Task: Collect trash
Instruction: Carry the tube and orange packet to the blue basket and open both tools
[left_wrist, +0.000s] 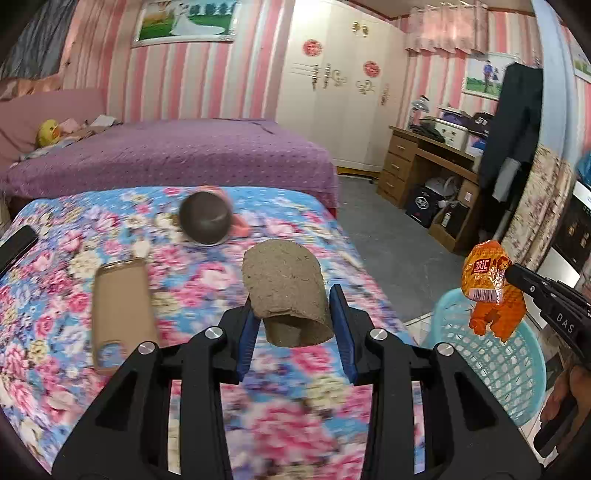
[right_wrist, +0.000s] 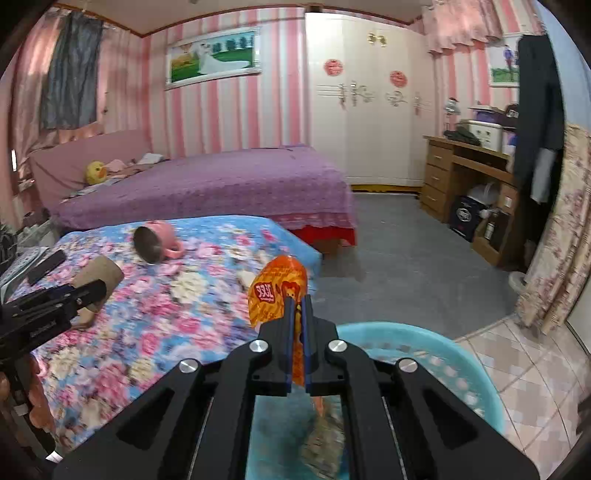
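Two bits of trash are held up: a brown tube (left_wrist: 286, 295) squeezed in the left gripper (left_wrist: 297, 317) over the bed (left_wrist: 110, 229). An orange wrapper (right_wrist: 277, 291), crinkled and shiny, is pinched in the right gripper (right_wrist: 298, 306) above the blue basket (right_wrist: 461, 365).

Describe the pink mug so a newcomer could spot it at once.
Find the floral blanket in blue and pink spread in front of the purple bed. Near its far edge lies the pink mug, tipped on its side. It alone has a handle and a dark metal inside facing the camera.
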